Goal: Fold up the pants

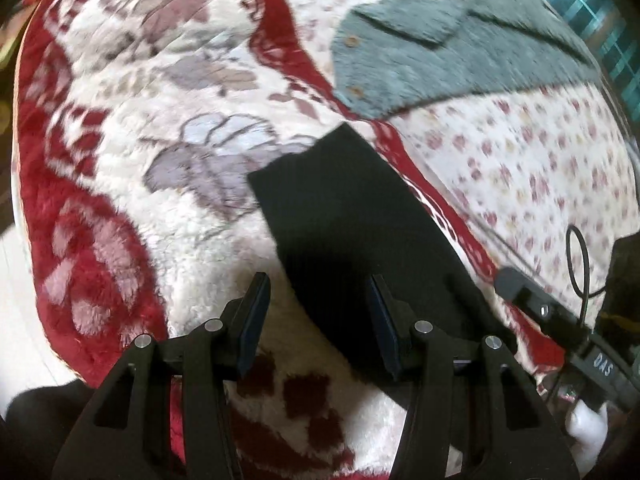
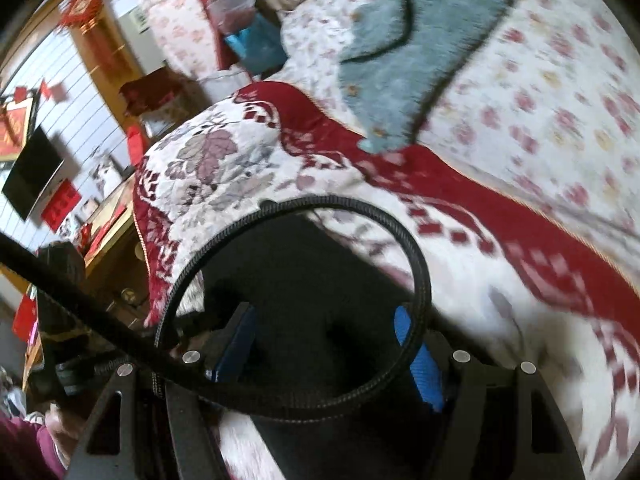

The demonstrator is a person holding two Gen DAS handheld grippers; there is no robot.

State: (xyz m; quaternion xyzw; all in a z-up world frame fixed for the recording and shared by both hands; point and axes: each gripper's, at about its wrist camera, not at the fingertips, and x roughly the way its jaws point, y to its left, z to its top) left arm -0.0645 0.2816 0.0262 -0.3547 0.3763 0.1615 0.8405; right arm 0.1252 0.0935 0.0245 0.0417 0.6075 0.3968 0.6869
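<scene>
Black pants (image 1: 340, 208) lie flat on a red-and-white fleece blanket (image 1: 132, 152), one squared end pointing up the bed. My left gripper (image 1: 320, 300) hovers open over the near part of the pants, its right finger above the cloth and its left finger above bare blanket. In the right wrist view my right gripper (image 2: 324, 316) is also open, with blue pads (image 2: 420, 364) wide apart and the pants (image 2: 316, 272) spread dark beneath them. No pad presses on the cloth. A black braided cable (image 2: 420, 280) loops across this view and hides part of the fingers.
A teal fleece garment (image 1: 440, 52) (image 2: 420, 40) lies further up on the floral sheet (image 1: 520, 160). The other gripper's body and cable (image 1: 576, 260) show at the right edge. Left of the bed (image 2: 160, 240) are furniture, a dark screen (image 2: 32, 180) and a magenta sleeve (image 2: 20, 452).
</scene>
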